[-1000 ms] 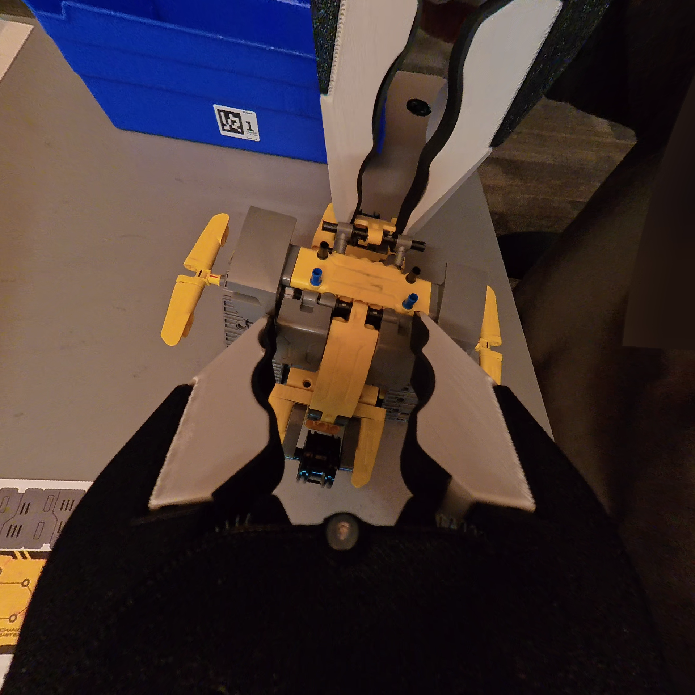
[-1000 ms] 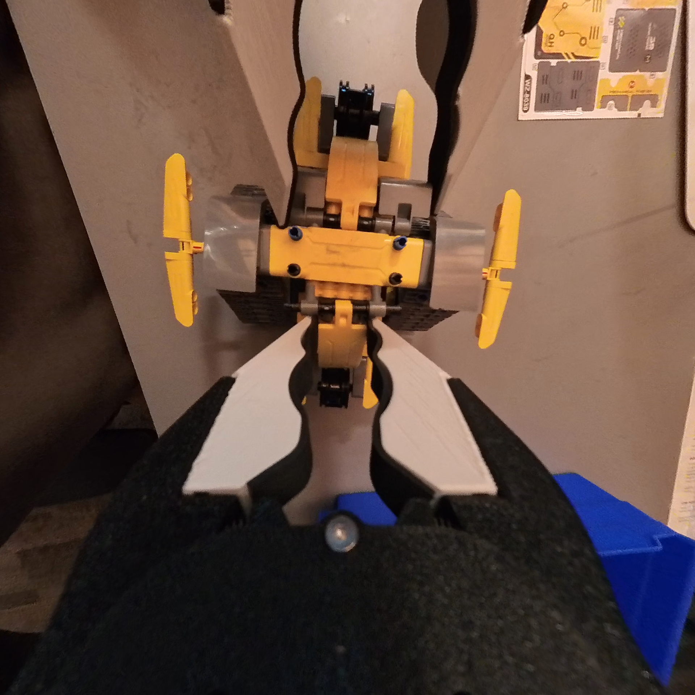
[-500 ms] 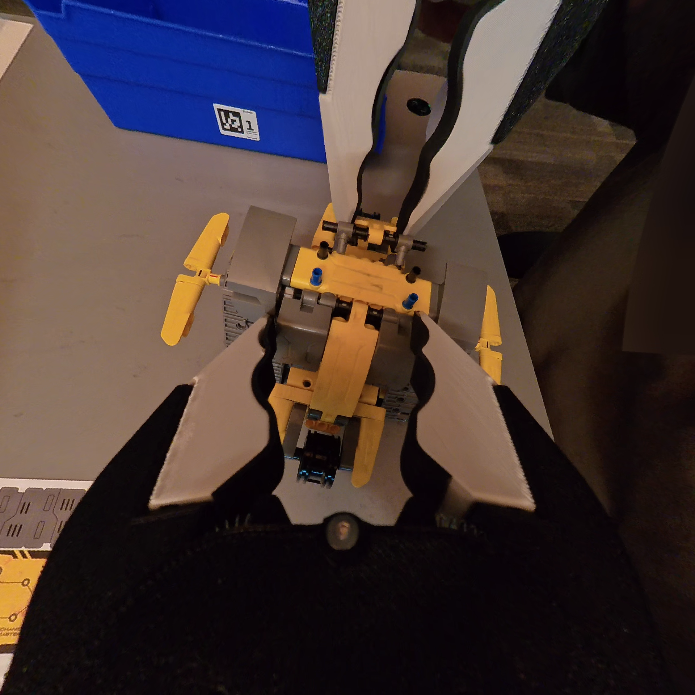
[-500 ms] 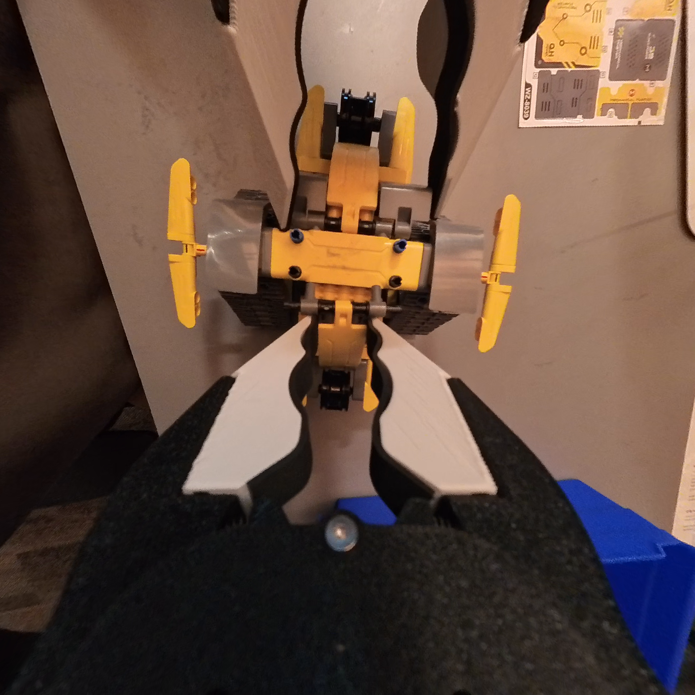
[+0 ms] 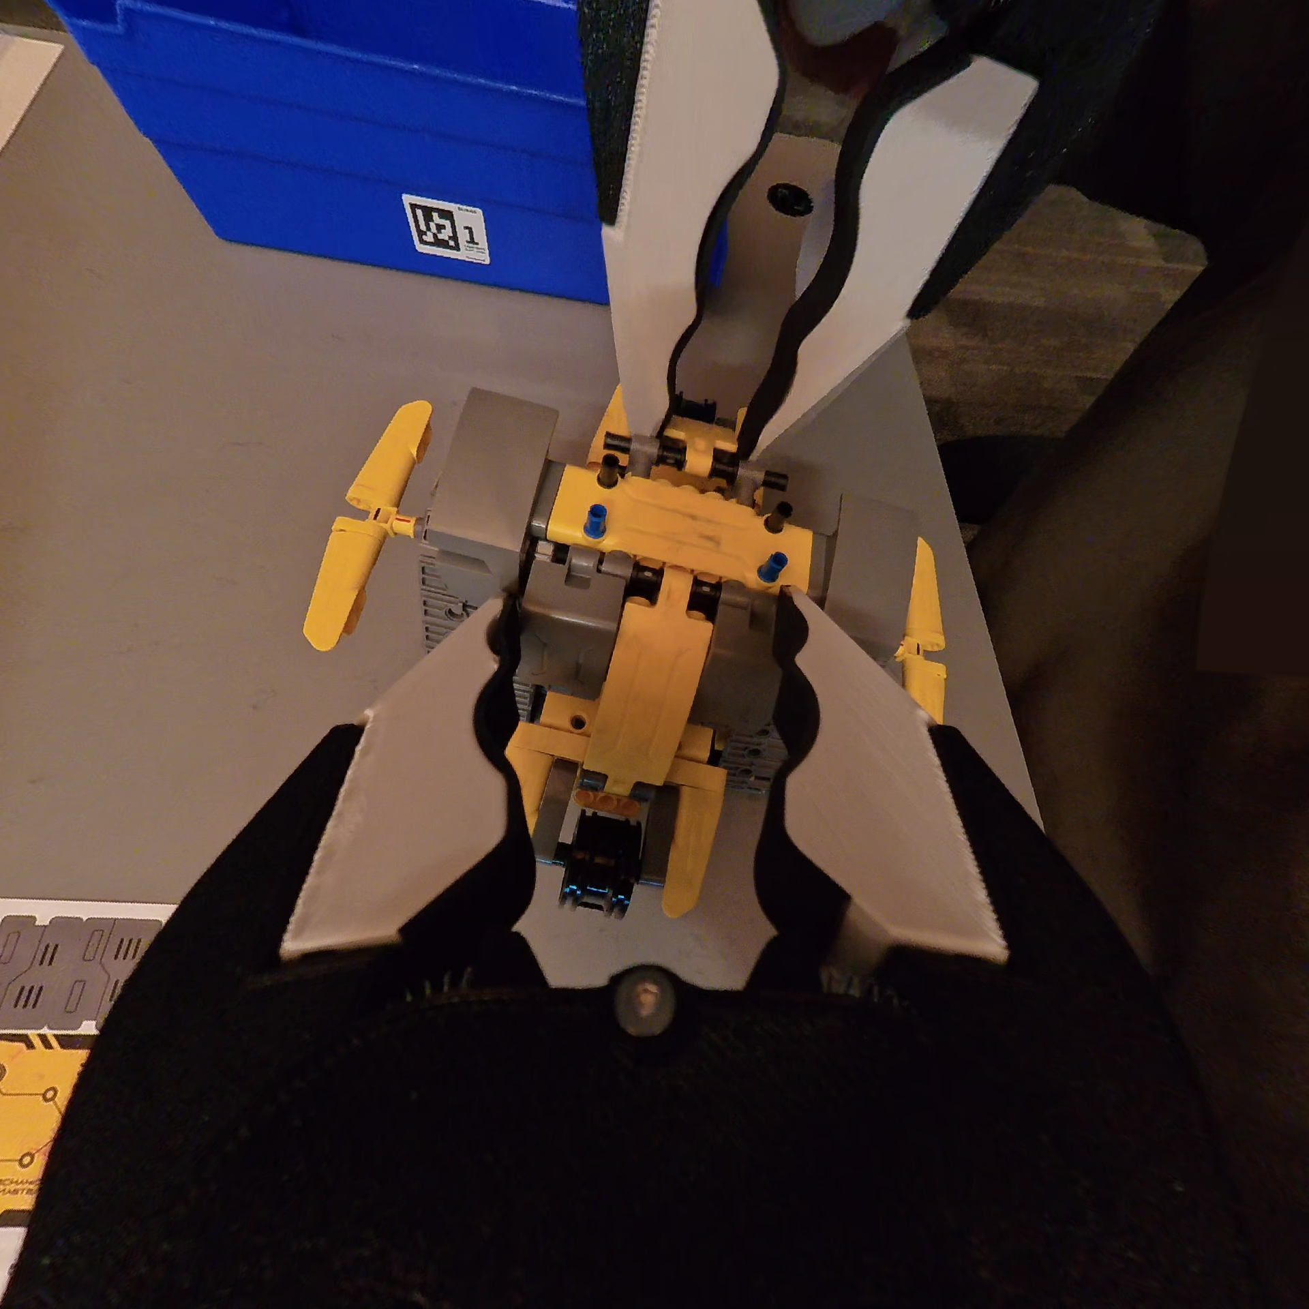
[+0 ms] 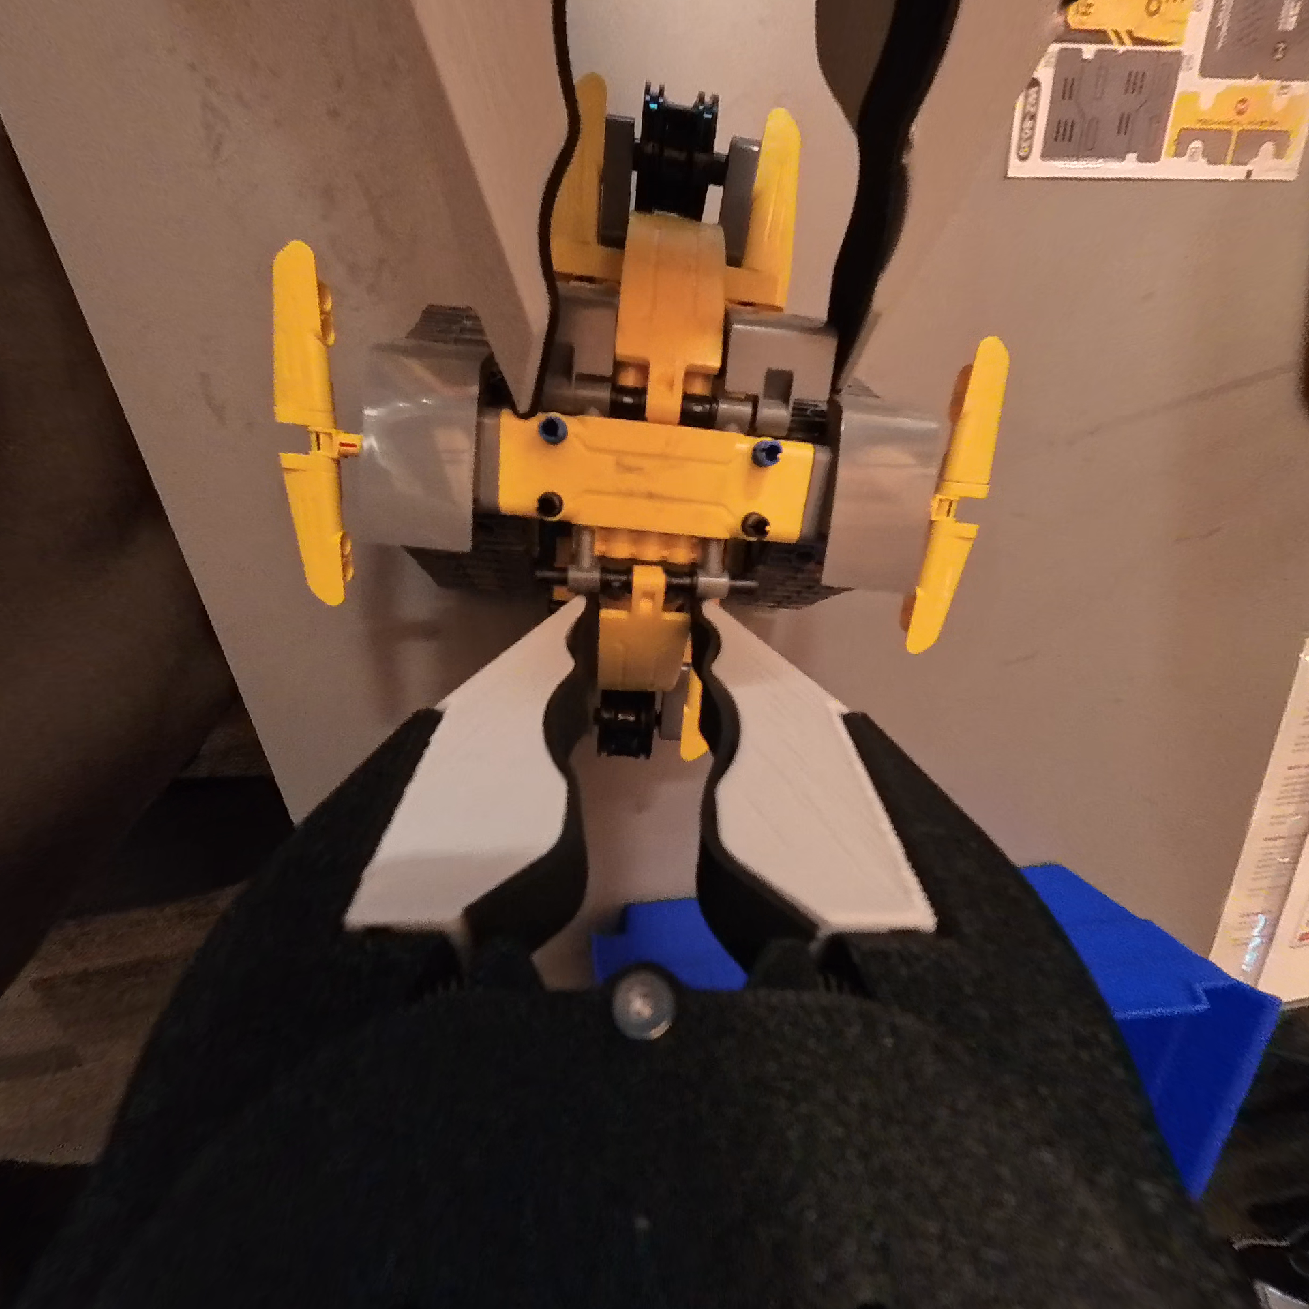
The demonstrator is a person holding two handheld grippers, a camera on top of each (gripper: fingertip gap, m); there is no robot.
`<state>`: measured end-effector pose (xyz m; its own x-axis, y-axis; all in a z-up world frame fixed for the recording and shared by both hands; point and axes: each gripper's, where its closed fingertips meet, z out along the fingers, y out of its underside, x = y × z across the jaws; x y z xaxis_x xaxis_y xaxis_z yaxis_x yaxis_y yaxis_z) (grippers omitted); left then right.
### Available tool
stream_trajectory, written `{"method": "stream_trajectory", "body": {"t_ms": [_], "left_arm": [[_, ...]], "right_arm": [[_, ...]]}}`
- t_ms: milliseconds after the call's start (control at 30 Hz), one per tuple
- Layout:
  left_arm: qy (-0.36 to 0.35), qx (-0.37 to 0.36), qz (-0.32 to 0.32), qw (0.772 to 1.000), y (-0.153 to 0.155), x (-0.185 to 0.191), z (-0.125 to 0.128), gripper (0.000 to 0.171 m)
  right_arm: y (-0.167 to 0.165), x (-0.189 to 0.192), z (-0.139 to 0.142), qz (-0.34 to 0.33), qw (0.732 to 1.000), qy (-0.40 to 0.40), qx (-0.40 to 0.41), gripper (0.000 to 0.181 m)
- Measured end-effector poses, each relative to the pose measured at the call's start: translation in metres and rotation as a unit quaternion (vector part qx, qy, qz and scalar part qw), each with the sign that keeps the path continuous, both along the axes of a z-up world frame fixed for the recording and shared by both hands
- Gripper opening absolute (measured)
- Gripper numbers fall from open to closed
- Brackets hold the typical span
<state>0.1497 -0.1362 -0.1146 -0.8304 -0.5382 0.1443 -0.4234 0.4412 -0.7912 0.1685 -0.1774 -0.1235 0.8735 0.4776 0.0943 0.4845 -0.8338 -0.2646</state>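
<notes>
A yellow and grey brick-built model (image 5: 680,524) with yellow propellers on both sides sits on a grey table (image 5: 177,425). My left gripper (image 5: 644,623) is shut on the model's grey middle body, one finger on each side. My right gripper (image 6: 637,616) is shut on a narrow yellow hinged piece (image 6: 641,637) at the model's opposite end. The two grippers face each other across the model. The right gripper also shows in the left wrist view (image 5: 701,439), coming in from the top. The left gripper shows in the right wrist view (image 6: 680,397).
A blue bin (image 5: 319,142) with a square marker stands behind the model; it also shows in the right wrist view (image 6: 1133,992). A yellow and grey sticker sheet (image 5: 42,992) lies at the table's near left. The table edge (image 5: 977,637) runs just right of the model, with carpet beyond. Across from one pair of fingers to the other is roughly 6 centimetres.
The right wrist view is now blurred and shows the model larger: the right gripper has shifted slightly, still shut on the yellow piece. The left gripper and the model have stayed put.
</notes>
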Motion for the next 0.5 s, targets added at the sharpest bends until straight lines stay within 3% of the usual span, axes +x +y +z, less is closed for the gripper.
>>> {"method": "stream_trajectory", "body": {"t_ms": [100, 200, 267, 500], "left_arm": [[0.0, 0.0, 0.0, 1.0, 0.0, 0.0, 0.0, 0.071], [0.0, 0.0, 0.0, 1.0, 0.0, 0.0, 0.0, 0.071], [0.0, 0.001, 0.0, 1.0, 0.0, 0.0, 0.0, 0.071], [0.0, 0.0, 0.0, 1.0, 0.0, 0.0, 0.0, 0.071]], "right_arm": [[0.002, 0.001, 0.002, -0.01, 1.0, 0.002, 0.012, 0.027], [0.003, 0.005, -0.002, -0.025, 1.0, -0.005, 0.018, 0.047], [0.001, 0.004, -0.004, -0.023, 0.999, -0.006, 0.021, 0.049], [0.005, 0.002, 0.009, -0.028, 0.993, 0.019, 0.115, 0.059]]}}
